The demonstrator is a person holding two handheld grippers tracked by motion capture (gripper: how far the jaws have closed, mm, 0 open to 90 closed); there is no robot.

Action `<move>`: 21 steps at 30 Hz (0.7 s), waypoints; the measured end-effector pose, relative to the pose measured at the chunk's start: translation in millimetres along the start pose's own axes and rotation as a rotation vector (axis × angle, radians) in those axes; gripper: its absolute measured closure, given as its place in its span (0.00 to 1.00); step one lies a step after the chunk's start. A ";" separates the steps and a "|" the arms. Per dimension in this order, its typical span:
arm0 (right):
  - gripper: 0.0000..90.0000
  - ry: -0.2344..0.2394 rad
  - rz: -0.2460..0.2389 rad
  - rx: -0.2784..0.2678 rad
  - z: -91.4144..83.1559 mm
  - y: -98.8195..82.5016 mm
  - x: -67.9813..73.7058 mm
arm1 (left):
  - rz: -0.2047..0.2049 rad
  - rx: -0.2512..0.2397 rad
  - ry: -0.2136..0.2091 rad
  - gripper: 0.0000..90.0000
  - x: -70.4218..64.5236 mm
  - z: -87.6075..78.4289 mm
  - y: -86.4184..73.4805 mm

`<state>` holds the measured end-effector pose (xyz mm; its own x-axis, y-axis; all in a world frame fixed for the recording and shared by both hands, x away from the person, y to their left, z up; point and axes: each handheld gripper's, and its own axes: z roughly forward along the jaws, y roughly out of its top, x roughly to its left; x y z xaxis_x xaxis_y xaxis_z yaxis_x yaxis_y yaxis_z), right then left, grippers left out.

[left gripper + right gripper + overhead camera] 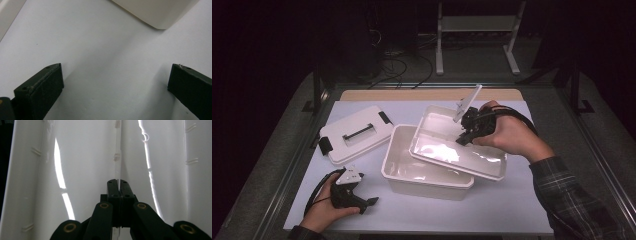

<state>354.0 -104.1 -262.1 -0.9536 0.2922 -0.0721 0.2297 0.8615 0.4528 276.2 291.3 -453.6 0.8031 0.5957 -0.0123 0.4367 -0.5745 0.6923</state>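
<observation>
A shallow white inner tray (439, 149) hangs tilted over the open white storage bin (412, 176), its far end raised. My right gripper (465, 135) is shut on the tray's far right side. In the right gripper view the jaws (118, 182) pinch a thin upright white wall of the tray (82, 157). My left gripper (368, 203) rests in a hand on the white mat at the front left, apart from the bin. Its jaws (116, 72) stand wide open with nothing between them, and a corner of the bin (155, 12) lies ahead.
The bin's white lid (354, 134), with a black handle and black latches, lies flat at the back left of the white mat (512, 210). A wooden strip (412, 95) runs along the table's far edge. Dark floor, cables and a metal stand lie beyond.
</observation>
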 end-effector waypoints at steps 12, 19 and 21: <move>0.99 -0.041 0.115 0.012 -23.4 -48.3 -6.6 | -0.002 -0.001 0.000 0.00 -0.1 0.0 0.0; 0.99 -0.062 0.175 0.018 -32.3 -77.6 -7.9 | -0.001 -0.001 0.000 0.00 0.0 0.0 0.0; 0.99 -0.069 0.192 0.020 -34.5 -87.4 -8.1 | -0.002 -0.001 0.000 0.00 -0.1 0.0 0.0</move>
<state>334.9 -196.1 -270.4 -0.8765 0.4790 -0.0473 0.4104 0.7951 0.4465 276.1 291.3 -453.6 0.8024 0.5966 -0.0138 0.4379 -0.5729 0.6928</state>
